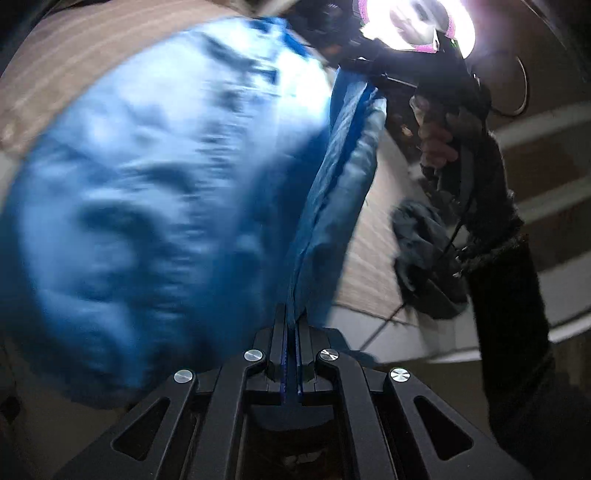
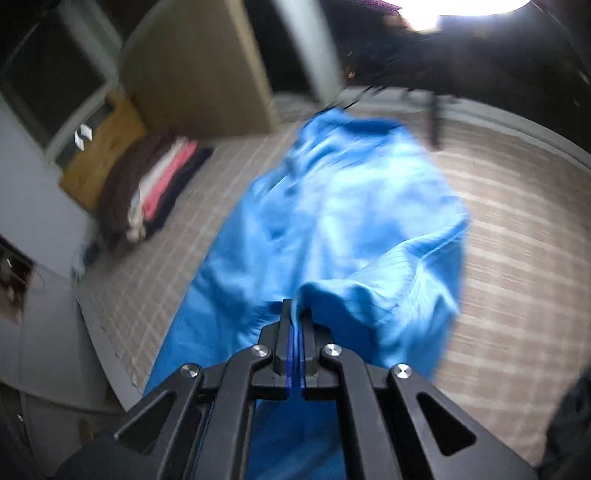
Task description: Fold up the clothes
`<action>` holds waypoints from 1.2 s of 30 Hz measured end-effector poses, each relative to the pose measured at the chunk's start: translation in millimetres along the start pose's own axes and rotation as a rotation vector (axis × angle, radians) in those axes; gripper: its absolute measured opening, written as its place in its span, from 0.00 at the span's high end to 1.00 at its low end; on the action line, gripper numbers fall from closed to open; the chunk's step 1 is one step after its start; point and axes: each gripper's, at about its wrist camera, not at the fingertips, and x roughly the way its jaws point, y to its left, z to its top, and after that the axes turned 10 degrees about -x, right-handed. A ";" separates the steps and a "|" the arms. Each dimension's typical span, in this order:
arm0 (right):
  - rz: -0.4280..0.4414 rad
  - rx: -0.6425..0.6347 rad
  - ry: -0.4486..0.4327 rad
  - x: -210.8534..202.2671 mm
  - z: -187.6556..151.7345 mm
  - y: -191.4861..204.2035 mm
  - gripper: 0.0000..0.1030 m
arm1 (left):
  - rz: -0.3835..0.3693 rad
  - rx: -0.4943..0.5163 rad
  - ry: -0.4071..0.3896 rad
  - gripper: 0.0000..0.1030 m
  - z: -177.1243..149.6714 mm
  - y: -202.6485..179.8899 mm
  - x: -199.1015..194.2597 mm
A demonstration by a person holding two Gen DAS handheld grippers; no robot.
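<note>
- Blue garment [image 1: 155, 192]: one large piece of bright blue cloth, spread over a striped beige mat [image 2: 517, 229]. Much of it is blurred in both views. One edge is lifted and stretched taut between the two grippers.
- Left gripper [image 1: 291, 317]: black, two fingers, jaws closed on a pinched fold of the blue garment; the cloth runs up and away from the fingertips as a tight ridge.
- Right gripper [image 2: 296, 314]: black, two fingers with blue pads, jaws closed on a bunched edge of the same garment; the cloth puckers just beyond the tips.
- Right hand [image 1: 436, 136]: seen from the left wrist view, wrapped round the handle of the other gripper, with a dark fuzzy sleeve [image 1: 502, 280] below it.
- Stack of folded clothes [image 2: 159, 188]: brown, white, pink and dark layers, at the far left edge of the mat, well apart from the blue garment.
- Yellow cloth [image 2: 107, 147]: just behind the stack.
- Dark crumpled cloth [image 1: 421, 243]: lying on the mat near the sleeve, apart from the blue garment.
- Bright lamp [image 1: 417, 22]: overhead, washing out the top of the view.
</note>
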 end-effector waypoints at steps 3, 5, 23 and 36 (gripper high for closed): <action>-0.031 -0.069 0.122 52.3 16.6 35.7 0.97 | 0.029 -0.060 0.014 0.98 9.5 24.4 9.2; -0.012 -0.063 0.100 38.8 5.1 41.2 0.94 | 0.046 -0.054 0.025 0.98 13.1 31.4 15.2; 0.081 -0.261 -0.031 -84.3 -314.4 142.7 0.42 | 0.136 0.155 0.049 0.98 14.5 12.1 9.1; 0.294 -0.418 0.064 -93.6 -367.8 287.1 0.88 | 0.165 0.216 0.015 0.98 25.5 6.9 10.0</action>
